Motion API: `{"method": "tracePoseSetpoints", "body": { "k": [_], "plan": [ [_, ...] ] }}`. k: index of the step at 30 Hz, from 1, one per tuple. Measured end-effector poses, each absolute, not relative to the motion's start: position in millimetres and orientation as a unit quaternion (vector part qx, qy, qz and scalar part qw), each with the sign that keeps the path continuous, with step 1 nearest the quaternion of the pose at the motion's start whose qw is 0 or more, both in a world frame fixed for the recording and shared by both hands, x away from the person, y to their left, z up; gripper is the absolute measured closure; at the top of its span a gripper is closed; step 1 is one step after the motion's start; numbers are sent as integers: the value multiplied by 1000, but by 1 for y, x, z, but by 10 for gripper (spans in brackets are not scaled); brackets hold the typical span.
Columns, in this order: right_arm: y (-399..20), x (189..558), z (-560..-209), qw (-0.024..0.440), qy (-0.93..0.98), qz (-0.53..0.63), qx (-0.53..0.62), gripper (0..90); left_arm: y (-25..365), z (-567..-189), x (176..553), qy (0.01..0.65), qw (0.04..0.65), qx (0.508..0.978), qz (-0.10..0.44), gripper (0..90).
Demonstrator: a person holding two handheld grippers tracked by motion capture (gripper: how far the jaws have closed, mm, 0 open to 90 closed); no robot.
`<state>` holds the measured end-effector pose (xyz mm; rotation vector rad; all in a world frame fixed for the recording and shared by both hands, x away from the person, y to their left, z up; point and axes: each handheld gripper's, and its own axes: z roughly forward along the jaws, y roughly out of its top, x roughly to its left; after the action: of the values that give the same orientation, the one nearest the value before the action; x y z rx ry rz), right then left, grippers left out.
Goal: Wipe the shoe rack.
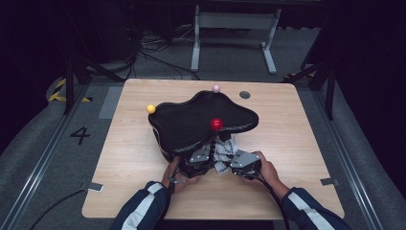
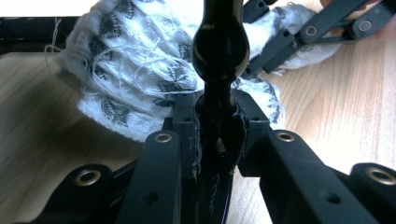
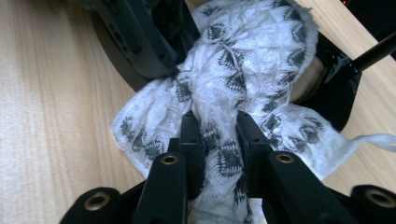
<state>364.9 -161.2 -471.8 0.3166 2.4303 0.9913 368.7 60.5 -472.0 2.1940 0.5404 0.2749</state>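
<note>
Right gripper view: right tool clamps white patterned cloth; left tool clamps black stem.

From up high I can't see either set of jaws: the black tray on its stand overhangs them, and the white patterned cloth shows only as a scrap at lower centre between my hands. In the left gripper view the black post runs off the top edge and its lower end is lost between the left gripper pads, so I can't tell where it ends. In the right gripper view the cloth runs down past the bottom edge behind the right gripper, and the dark base at upper right is cut off.
</note>
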Motion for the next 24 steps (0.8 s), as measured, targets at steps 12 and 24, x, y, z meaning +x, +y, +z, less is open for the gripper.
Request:
{"method": "tracePoseSetpoints", "body": {
  "k": [12,24],
  "plan": [
    [-161,366,-473,249,897,345,118,763,76,-469,355,203,392,888,128,640],
    [-164,377,-473,256,900,332,121,763,132,-465,336,231,368,891,128,566]
  ]
}}
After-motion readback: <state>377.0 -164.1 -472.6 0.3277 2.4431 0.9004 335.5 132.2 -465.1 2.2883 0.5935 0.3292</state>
